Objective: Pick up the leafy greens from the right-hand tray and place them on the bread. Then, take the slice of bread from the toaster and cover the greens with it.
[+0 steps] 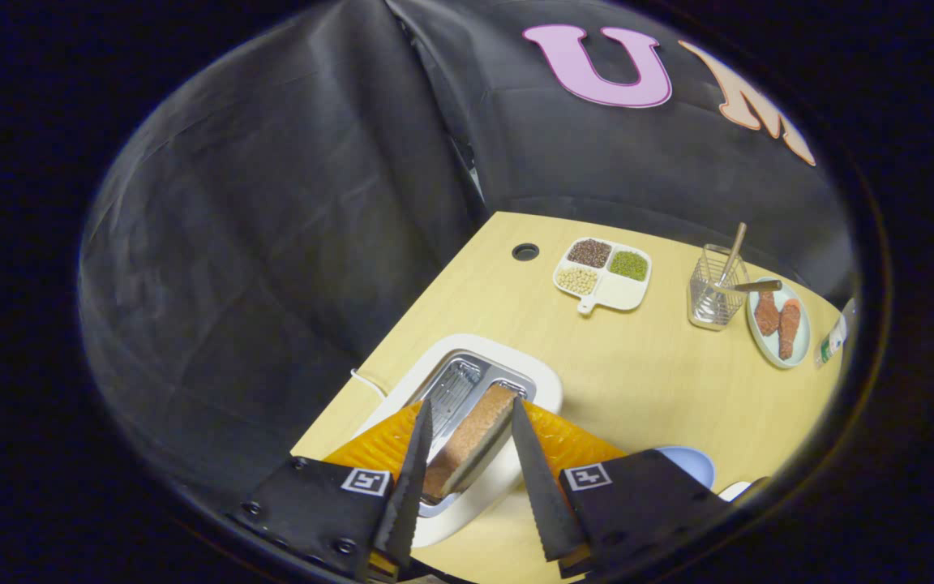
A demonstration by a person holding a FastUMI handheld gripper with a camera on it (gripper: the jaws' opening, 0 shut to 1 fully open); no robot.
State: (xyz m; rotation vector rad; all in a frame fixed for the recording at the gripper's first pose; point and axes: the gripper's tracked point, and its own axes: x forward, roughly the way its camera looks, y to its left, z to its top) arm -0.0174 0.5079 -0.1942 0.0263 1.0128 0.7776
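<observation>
- Two fingers of the gripper stand spread apart above the toaster, and the slice of bread lies in the gap between them, so nothing is pinched yet; I judge this wide stance is there to straddle the slice before closing
- The bread stands on edge in one slot of the toaster with its top edge proud of the slot, which leaves something to grasp; the neighbouring slot shows bare wire
- The toaster sits near the corner of the wooden table, just below the fingers
- A pale blue plate peeps out beside the right finger; what lies on it cannot be told, and I cannot make out the greens
- Well beyond the fingers stand a divided dish of beans, a wire holder with utensils and a plate with reddish pieces, kept clear of the work
- Judging by the aim, the bread-lifting step is in hand
</observation>
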